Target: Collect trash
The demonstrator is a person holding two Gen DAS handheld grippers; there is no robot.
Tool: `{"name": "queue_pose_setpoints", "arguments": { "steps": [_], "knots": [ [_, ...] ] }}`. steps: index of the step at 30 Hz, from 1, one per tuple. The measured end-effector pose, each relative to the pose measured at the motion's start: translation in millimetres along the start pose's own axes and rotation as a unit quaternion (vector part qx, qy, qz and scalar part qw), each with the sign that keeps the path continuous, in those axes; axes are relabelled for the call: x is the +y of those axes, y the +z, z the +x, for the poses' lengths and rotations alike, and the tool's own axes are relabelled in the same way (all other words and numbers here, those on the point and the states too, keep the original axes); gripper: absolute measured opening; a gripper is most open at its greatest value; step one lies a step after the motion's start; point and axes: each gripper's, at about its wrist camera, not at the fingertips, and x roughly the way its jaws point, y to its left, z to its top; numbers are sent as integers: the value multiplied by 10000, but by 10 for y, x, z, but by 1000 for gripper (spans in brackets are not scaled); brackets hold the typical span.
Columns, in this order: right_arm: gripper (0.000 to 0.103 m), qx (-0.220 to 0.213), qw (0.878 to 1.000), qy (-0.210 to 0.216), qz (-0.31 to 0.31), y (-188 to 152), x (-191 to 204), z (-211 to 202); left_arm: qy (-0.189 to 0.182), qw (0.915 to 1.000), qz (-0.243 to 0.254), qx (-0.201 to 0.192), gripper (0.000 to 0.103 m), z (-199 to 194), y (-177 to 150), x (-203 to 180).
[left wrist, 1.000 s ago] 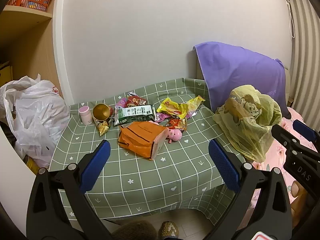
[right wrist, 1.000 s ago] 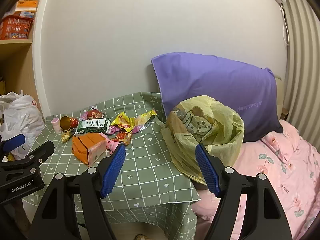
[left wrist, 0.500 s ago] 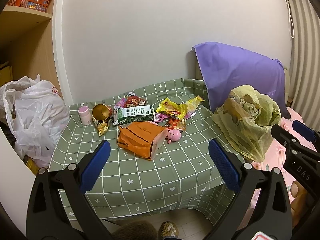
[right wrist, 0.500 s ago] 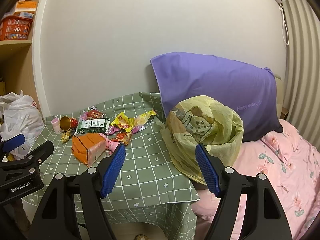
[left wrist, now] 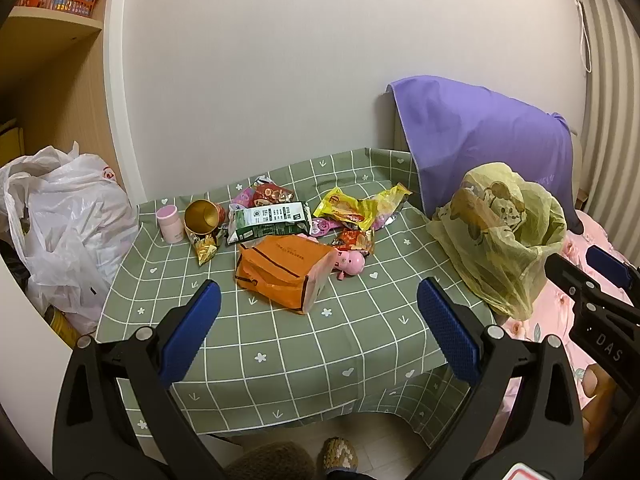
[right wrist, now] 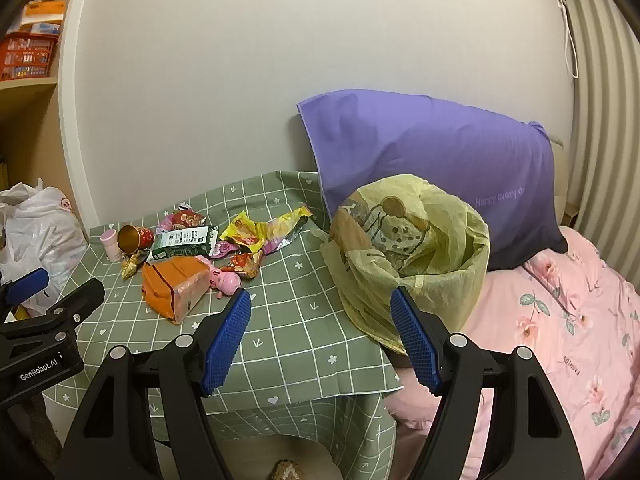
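Trash lies in a heap on the green checked tablecloth (left wrist: 304, 344): an orange bag (left wrist: 282, 270) (right wrist: 172, 284), a green-and-white carton (left wrist: 270, 220) (right wrist: 182, 240), a yellow wrapper (left wrist: 352, 206) (right wrist: 248, 230), small red and pink wrappers and a gold cup (left wrist: 202, 216) on its side. A yellow bag (left wrist: 504, 232) (right wrist: 412, 248) stands open at the table's right edge. My left gripper (left wrist: 318, 334) hangs open before the table's near edge, empty. My right gripper (right wrist: 320, 342) is open too, just left of the yellow bag.
A pink pig toy (left wrist: 352, 262) and a small pink cup (left wrist: 170, 224) sit among the trash. A white plastic bag (left wrist: 68, 228) bulges at the left under wooden shelves. A purple pillow (right wrist: 432, 164) and pink floral bedding (right wrist: 560, 328) lie to the right. Slippered feet (left wrist: 338, 456) show below.
Both grippers have stayed open and almost still; the view has barely shifted and nothing on the table has moved.
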Motion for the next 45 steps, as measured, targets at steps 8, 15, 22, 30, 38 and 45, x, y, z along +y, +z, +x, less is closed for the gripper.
{"name": "queue_pose_setpoints", "arguments": {
  "steps": [8, 15, 22, 30, 38, 45],
  "knots": [
    [69, 20, 10000, 17, 8, -3, 2, 18, 8, 10000, -18, 20, 94, 27, -3, 15],
    [69, 35, 10000, 8, 26, -17, -5, 25, 4, 10000, -2, 21, 94, 26, -12, 17],
    [69, 48, 10000, 4, 29, -31, -8, 30, 3, 10000, 11, 6, 94, 17, -23, 4],
    [69, 72, 10000, 26, 34, -37, -10, 38, 3, 10000, 12, 5, 94, 16, -22, 5],
    [69, 71, 10000, 27, 30, -44, -6, 40, 25, 10000, 15, 11, 94, 17, -29, -6],
    [69, 85, 10000, 47, -7, 10, 24, 117, 148, 9998, -135, 41, 94, 149, 9, 121]
  ]
}}
